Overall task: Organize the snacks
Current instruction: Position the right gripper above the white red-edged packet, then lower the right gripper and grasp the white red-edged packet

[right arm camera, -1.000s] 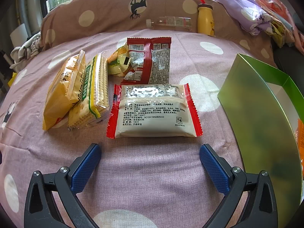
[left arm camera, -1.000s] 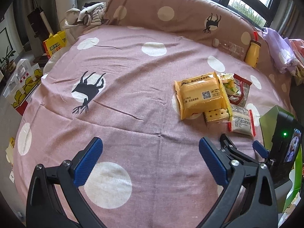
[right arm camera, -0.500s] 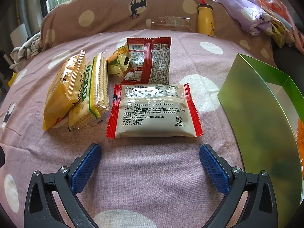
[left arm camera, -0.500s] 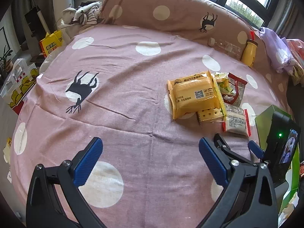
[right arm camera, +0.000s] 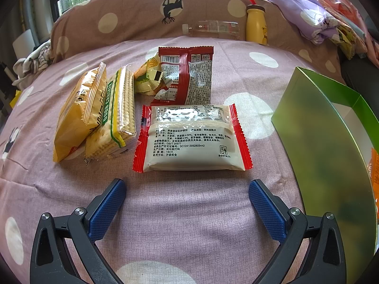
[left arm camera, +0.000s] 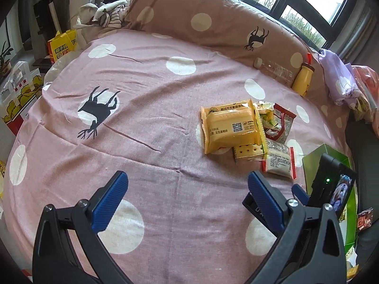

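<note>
Only the left gripper [left arm camera: 186, 196] has shifted, drifting back so the snack pile sits smaller in its view, jaws wide apart over bare bedspread [left arm camera: 146, 108]; the right gripper [right arm camera: 187, 200] stays put, jaws apart and empty, just short of the red-edged cream packet [right arm camera: 191, 139]; the green box [right arm camera: 327, 146] waits beside it, so no grasp has begun.

Left wrist view: looks forward and down from high above the bed [left arm camera: 146, 108], between the spread fingers of the left claw [left arm camera: 187, 196]; the snack packets [left arm camera: 231, 126] lie far off to the right. Right wrist view: sits low and close, facing the headboard pillow [right arm camera: 132, 16], with the same snack packets [right arm camera: 191, 137] just ahead of the right claw [right arm camera: 187, 203]. Both views share the packets, the yellow bottle [left arm camera: 303, 79] [right arm camera: 255, 24] and the green box [left arm camera: 315, 163] [right arm camera: 327, 142].
</note>
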Demonstrator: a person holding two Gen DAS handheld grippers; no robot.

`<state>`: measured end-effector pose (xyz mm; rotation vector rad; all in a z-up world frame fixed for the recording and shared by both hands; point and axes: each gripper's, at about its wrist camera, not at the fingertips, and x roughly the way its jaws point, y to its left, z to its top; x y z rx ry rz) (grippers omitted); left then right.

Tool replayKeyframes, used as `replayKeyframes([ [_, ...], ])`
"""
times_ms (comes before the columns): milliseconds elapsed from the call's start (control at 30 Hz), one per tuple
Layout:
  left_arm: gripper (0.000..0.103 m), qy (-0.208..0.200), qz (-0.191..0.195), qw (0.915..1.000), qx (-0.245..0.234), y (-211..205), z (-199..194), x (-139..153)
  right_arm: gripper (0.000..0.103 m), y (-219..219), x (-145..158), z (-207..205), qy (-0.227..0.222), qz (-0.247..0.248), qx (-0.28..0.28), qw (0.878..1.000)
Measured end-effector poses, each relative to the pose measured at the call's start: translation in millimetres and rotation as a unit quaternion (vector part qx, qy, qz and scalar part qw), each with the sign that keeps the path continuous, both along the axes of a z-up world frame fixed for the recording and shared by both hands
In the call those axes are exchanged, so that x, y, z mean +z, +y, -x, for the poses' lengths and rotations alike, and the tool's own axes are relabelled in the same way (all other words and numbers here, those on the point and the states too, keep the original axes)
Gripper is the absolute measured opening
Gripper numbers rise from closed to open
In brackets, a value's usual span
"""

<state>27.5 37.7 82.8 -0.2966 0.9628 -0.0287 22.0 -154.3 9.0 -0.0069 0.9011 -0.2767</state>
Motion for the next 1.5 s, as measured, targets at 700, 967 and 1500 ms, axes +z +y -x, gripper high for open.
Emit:
replayKeyframes([
  [700,0.101,-0.024,0.001,0.9995,-0.019,11,-2,17,0.102,-1,0,-2,0.001,-0.004,0.002,1.000],
  [967,0.096,-0.044,0.011,0.9985,-0.031,5,1,25,0.099,5,26,12,0.030,-0.058,0.054,0.996],
  [1500,0.055,-0.026,0.000,0.9981,-0.056,-3,-9,16,0.081,-29,53,-32,0.049,-0.135,0.026,0.989],
])
